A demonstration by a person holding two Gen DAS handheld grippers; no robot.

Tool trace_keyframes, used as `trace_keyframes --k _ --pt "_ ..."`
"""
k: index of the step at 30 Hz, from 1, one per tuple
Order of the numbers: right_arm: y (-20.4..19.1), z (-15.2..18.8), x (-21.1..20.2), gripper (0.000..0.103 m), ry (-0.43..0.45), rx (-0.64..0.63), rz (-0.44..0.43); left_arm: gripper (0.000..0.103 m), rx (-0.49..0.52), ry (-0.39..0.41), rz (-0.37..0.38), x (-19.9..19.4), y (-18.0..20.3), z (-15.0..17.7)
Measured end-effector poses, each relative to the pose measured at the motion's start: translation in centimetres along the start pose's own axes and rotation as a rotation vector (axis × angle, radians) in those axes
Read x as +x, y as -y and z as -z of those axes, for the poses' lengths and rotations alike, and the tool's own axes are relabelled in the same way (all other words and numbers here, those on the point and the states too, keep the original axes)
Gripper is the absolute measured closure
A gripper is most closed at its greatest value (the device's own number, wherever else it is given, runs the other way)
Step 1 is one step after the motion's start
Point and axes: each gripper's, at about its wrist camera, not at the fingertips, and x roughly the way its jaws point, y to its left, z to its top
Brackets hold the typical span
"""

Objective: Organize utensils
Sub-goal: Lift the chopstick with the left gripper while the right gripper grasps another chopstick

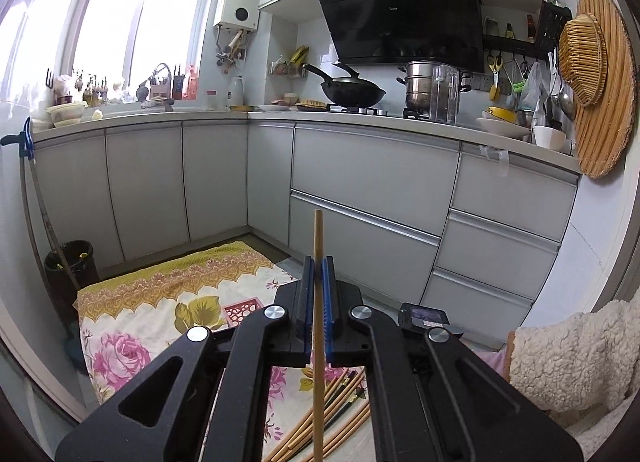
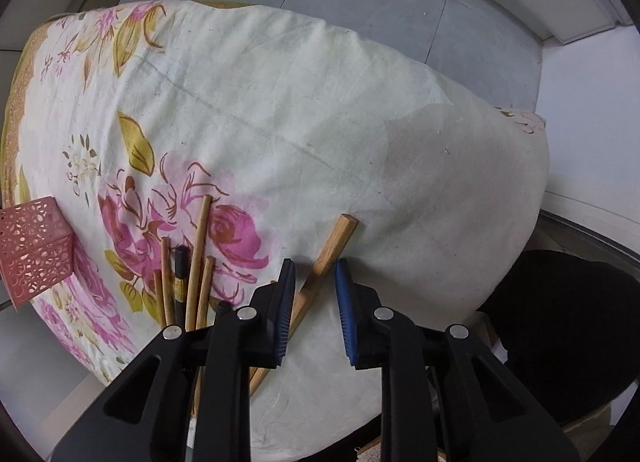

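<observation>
My left gripper (image 1: 319,274) is clenched on one wooden chopstick (image 1: 318,238). My right gripper (image 2: 315,282) stands released over another chopstick (image 2: 332,246) on the floral cloth (image 2: 280,122), pads not pressing.

Left tool (image 1: 318,262) clamped on one wooden chopstick (image 1: 318,246), raised above floral cloth (image 1: 160,302). More chopsticks (image 1: 340,414) heaped on cloth below. Pink perforated holder (image 1: 242,312) beyond. Grey cabinets (image 1: 360,182) behind.
</observation>
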Motion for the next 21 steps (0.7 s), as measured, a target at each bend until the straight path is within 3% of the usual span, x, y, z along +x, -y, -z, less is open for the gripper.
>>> trace_keyframes --k 2,5,11,19,21 --pt "-0.6 0.8 -0.1 0.085 0.059 -0.048 0.026 0.100 -0.011 0.003 -0.001 -0.1 -0.2 0.1" --pt "-0.1 1.9 -0.2 0.095 0.109 -0.116 -0.021 0.103 -0.036 0.006 -0.004 0.1 -0.4 0.3" --pt "2.2 3.9 -2.6 0.095 0.214 -0.219 -0.242 0.103 -0.088 -0.034 -0.021 1.4 -0.9 1.1" --pt "2.6 6.0 -7.2 0.095 0.254 -0.328 -0.371 0.103 -0.085 -0.102 -0.051 2.6 -1.0 1.9" --pt "2.9 6.5 -7.8 0.095 0.248 -0.349 -0.401 0.103 -0.084 -0.161 -0.027 3.3 -1.3 2.2"
